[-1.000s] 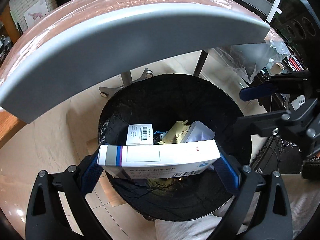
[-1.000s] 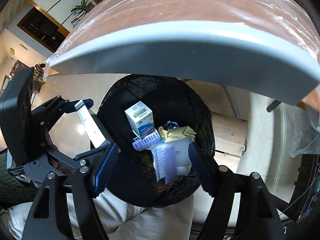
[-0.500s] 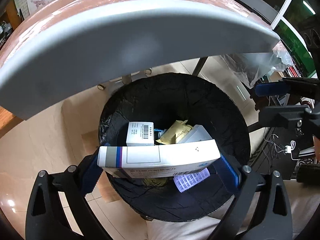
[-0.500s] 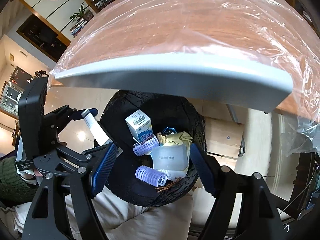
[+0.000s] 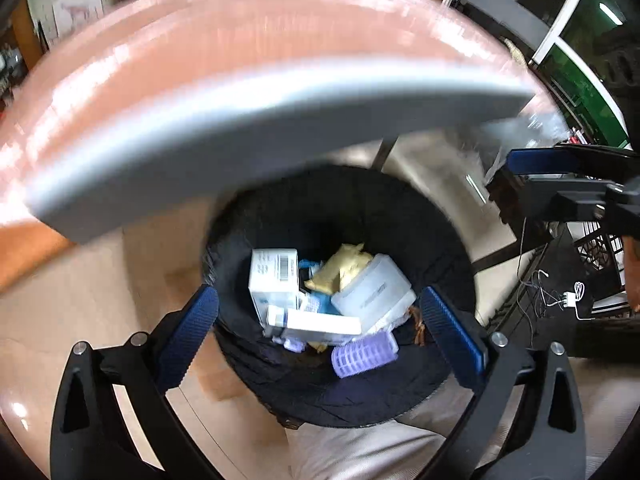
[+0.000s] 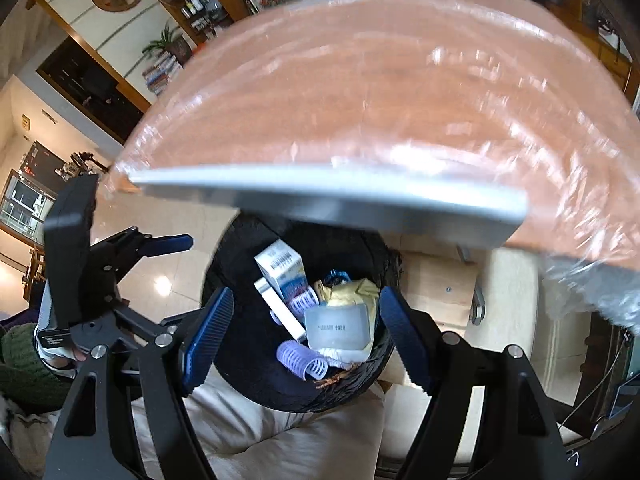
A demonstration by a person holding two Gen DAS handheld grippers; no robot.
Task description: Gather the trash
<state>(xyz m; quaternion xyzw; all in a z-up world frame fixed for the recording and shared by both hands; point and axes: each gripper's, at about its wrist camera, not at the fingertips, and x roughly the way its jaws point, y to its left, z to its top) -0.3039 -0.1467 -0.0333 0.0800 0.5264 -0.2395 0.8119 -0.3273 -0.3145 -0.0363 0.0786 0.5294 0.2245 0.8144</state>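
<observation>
Your left tongs (image 5: 320, 328) and right tongs (image 6: 306, 336), both spread apart and empty, hover above the black-lined bin (image 5: 420, 232) holding the flat white carton (image 5: 320, 325) and ribbed lilac rollers (image 5: 364, 354).

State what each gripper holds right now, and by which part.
Nothing. The left gripper and right gripper are both open and empty above the black-lined round trash bin.

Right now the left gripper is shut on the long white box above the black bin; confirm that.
Not so. The left gripper is open and holds nothing. The long white box lies inside the black bin among the other trash, as the left wrist view shows.
</observation>
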